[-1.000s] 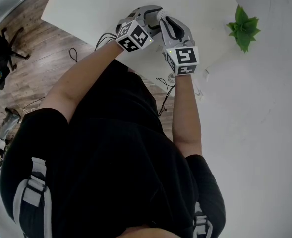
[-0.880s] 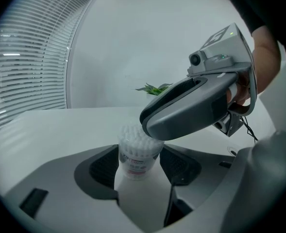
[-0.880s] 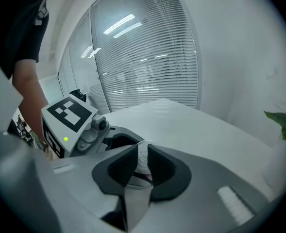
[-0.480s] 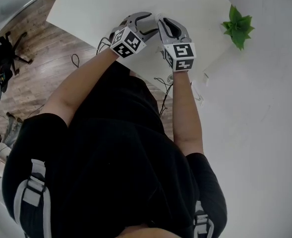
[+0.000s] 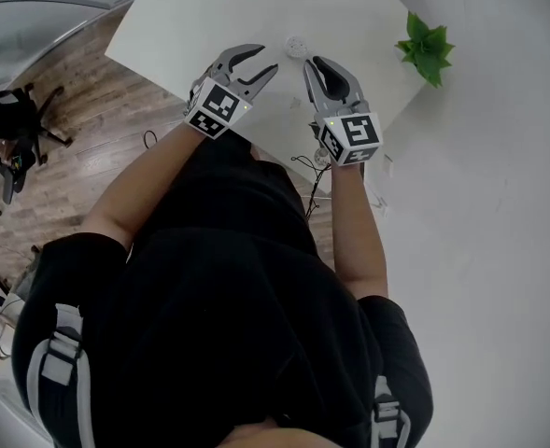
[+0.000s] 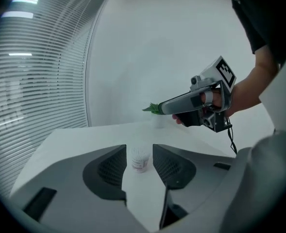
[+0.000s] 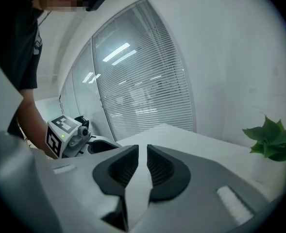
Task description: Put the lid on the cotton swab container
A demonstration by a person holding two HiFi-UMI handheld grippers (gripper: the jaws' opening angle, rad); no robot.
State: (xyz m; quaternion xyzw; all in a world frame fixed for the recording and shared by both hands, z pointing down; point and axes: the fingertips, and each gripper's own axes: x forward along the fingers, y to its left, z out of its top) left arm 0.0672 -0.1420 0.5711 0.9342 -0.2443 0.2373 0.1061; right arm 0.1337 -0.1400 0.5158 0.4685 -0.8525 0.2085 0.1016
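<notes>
Head view with both gripper views. The cotton swab container (image 5: 296, 45) stands upright on the white bench (image 5: 190, 17), its long axis vertical, beyond the tips of both tools and between them. The left hand-held gripper (image 5: 259, 63) points up-frame and to the right toward it. Its jaws stand well apart and have just been closing, and they grip nothing. In the left gripper view the container shows in the gap between the jaws but farther off on the bench, clear of both pads. The right hand-held gripper (image 5: 310, 63) lies on the container's other side, its tips just below the container in the head view and nearer to it than the left tips. Its jaws are drawn almost together, leaving a narrow slit with nothing in it. A potted plant (image 5: 427, 49) stands well apart to the right, near the bench corner. No separate lid shows in any view, and whether one already sits on the container cannot be told. Judged from this layout, any approach runs forward and down, and the right side has the shorter path.
</notes>
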